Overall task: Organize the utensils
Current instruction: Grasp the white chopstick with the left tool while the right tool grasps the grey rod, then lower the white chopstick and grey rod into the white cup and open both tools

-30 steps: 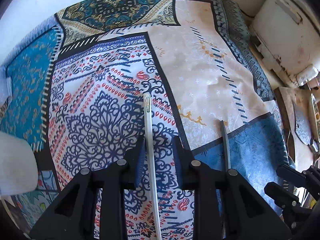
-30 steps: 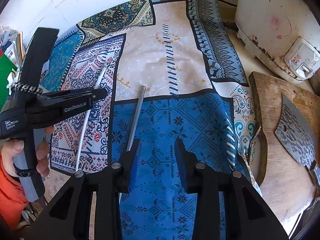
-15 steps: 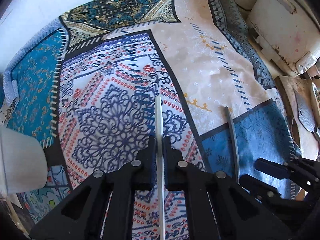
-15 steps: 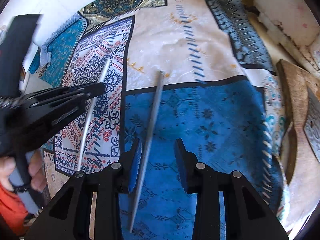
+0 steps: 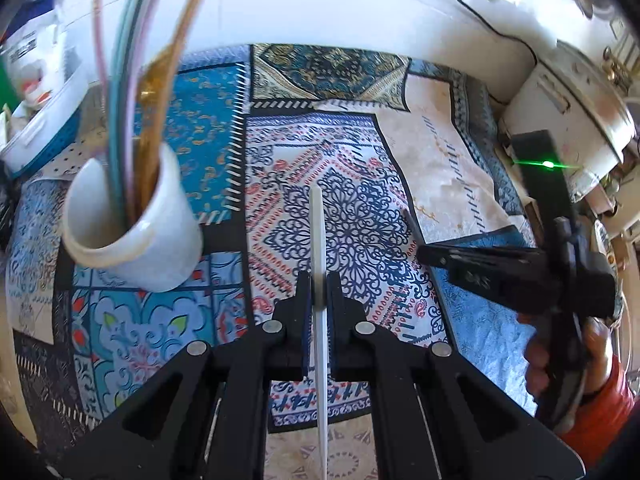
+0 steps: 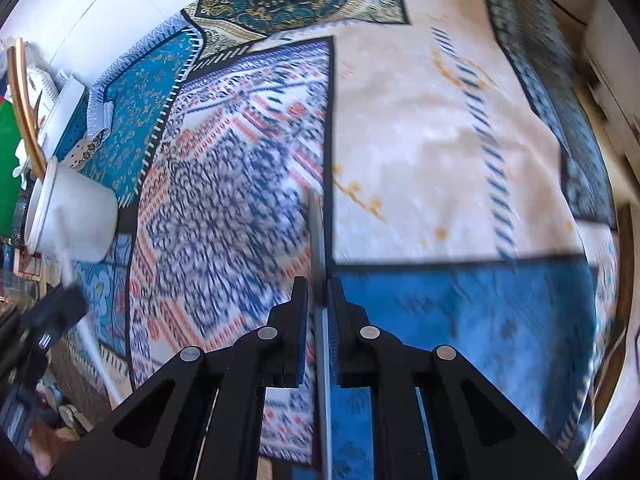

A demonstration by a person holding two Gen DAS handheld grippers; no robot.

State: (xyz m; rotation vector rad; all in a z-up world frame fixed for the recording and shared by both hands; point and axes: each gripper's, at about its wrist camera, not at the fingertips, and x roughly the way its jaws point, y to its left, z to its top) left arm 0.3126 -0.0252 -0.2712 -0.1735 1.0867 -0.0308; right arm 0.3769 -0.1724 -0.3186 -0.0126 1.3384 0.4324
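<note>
A white chopstick (image 5: 319,248) is clamped between the pads of the left gripper (image 5: 319,292), its tip directed toward 12 o'clock over the patterned cloth (image 5: 360,208). A white cup (image 5: 132,236) holding several coloured sticks is seen at 10 o'clock of that gripper. A grey chopstick (image 6: 319,248) is seen between the closing jaws of the right gripper (image 6: 319,296), pads pressed on it, tip toward 12 o'clock. In the left view the right gripper is noted at 3 o'clock, gripped by a hand (image 5: 560,360) in a red sleeve
</note>
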